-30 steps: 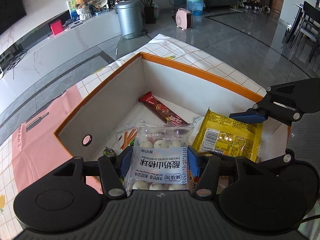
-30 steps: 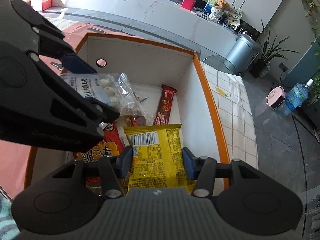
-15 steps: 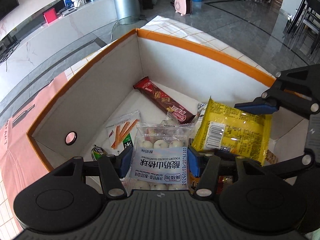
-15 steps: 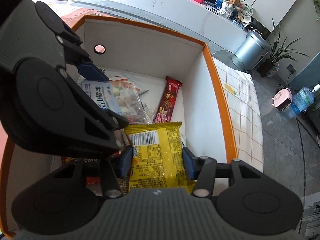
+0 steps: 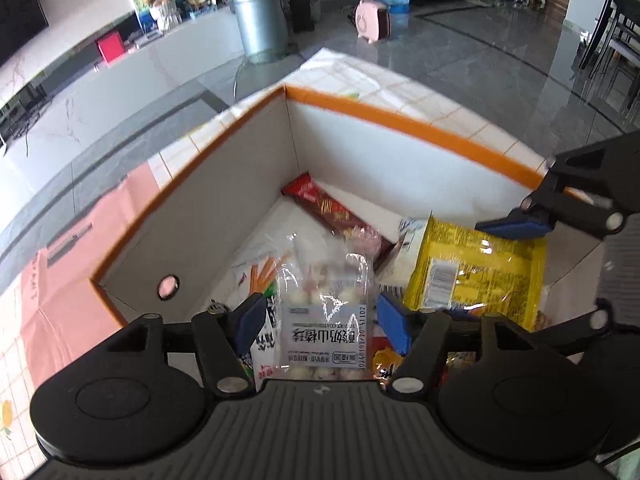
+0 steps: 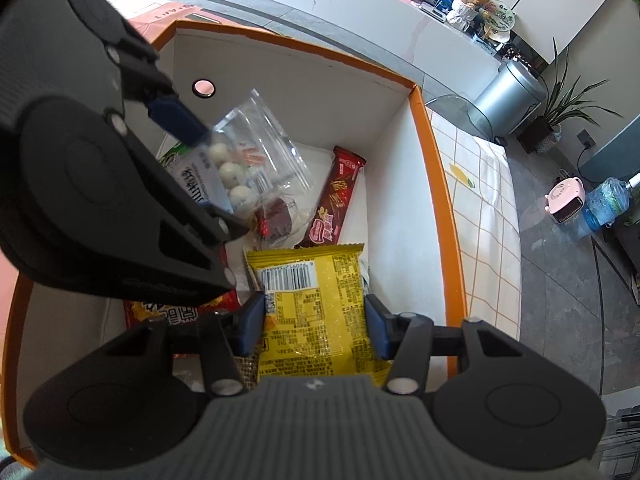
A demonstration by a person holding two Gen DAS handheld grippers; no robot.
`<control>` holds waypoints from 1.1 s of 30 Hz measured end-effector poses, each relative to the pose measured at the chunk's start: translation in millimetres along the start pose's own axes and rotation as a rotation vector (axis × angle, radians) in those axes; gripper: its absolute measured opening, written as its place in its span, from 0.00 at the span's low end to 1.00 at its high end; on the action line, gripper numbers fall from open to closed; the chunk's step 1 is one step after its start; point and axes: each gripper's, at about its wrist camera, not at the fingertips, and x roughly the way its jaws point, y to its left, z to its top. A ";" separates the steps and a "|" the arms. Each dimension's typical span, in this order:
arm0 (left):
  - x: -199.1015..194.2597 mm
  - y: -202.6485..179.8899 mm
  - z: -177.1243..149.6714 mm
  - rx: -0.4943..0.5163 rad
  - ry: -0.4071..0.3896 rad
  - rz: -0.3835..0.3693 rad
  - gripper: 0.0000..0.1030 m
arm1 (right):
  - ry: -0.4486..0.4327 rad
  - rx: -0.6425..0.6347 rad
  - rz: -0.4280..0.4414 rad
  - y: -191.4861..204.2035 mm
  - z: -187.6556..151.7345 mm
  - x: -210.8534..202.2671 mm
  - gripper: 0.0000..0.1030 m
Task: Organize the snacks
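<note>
An orange-rimmed white box (image 5: 400, 118) (image 6: 436, 200) holds several snacks. My left gripper (image 5: 322, 324) hangs over its near side and its jaws are opening. A clear bag of white yoghurt balls (image 5: 324, 320) (image 6: 236, 176) sits between the blue pads, with a small gap on each side. To its right, my right gripper (image 6: 314, 324) is shut on a yellow snack packet (image 6: 312, 300) (image 5: 476, 276), held just above the box floor. A red-brown bar (image 5: 332, 212) (image 6: 340, 196) lies against the far wall.
A carrot-stick packet (image 5: 260, 276) and a red-orange packet (image 6: 176, 314) lie in the box under the grippers. The box stands on a checked cloth (image 6: 488, 240) beside a pink mat (image 5: 60, 280). Beyond the table are a silver bin (image 5: 260, 20) and grey floor.
The left pads have parted from the sides of the ball bag, which now sits loose between them. The right gripper keeps its hold on the yellow packet, almost unmoved.
</note>
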 end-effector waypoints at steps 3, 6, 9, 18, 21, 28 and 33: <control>-18.1 0.6 3.4 -0.001 -0.042 0.025 0.76 | 0.014 0.025 0.024 -2.0 1.1 -5.7 0.49; -33.0 -0.2 3.7 0.015 -0.066 0.054 0.78 | 0.025 0.047 0.068 -0.2 1.7 -9.9 0.49; -41.7 -2.3 0.3 0.036 -0.068 0.087 0.78 | 0.067 0.059 0.111 4.5 1.9 -7.0 0.49; -63.5 -0.3 -15.7 0.066 -0.063 0.123 0.78 | 0.117 0.095 0.118 13.1 0.8 -13.6 0.53; -80.5 1.9 -19.0 0.057 -0.084 0.125 0.78 | 0.100 0.102 0.099 9.3 2.0 -32.1 0.60; -129.7 0.3 -28.5 0.046 -0.167 0.130 0.79 | 0.022 0.156 0.052 0.8 5.6 -93.9 0.69; -167.2 1.7 -42.5 0.023 -0.236 0.149 0.83 | -0.064 0.215 0.038 4.7 5.2 -139.3 0.72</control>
